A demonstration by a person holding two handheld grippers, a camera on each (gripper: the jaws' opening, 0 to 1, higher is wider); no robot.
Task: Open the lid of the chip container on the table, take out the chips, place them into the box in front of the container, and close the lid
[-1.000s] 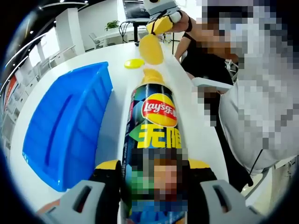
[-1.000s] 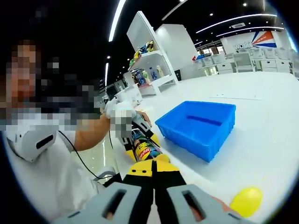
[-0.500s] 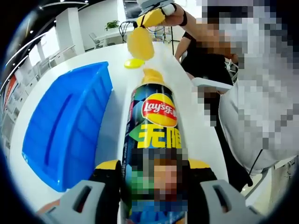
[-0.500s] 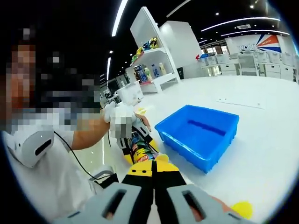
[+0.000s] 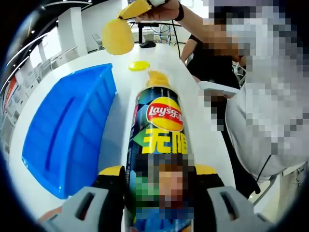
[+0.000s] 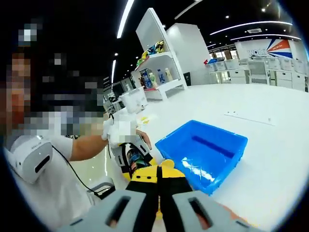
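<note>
My left gripper (image 5: 158, 180) is shut on the Lay's chip can (image 5: 158, 130), which lies pointing away with its mouth open and chips (image 5: 158, 78) showing. The yellow lid (image 5: 138, 65) rests on the table beyond it. The blue box (image 5: 67, 130) sits left of the can. My right gripper (image 5: 136, 7) hangs high at the far end, shut on a single yellow chip (image 5: 117, 36) above the box's far corner. In the right gripper view the yellow pads of my right gripper (image 6: 158, 175) pinch that chip (image 6: 167, 168), with the blue box (image 6: 203, 154) just beyond and the can (image 6: 131, 155) to the left.
The white table (image 5: 193, 121) has its edge close to the can's right side, where a person stands. A gloved hand (image 6: 119, 131) holds the left gripper. Shelves (image 6: 157, 63) and desks stand far behind.
My right gripper has lifted the chip away from the can's mouth and carried it left, toward the blue box. The can and my left gripper have stayed still.
</note>
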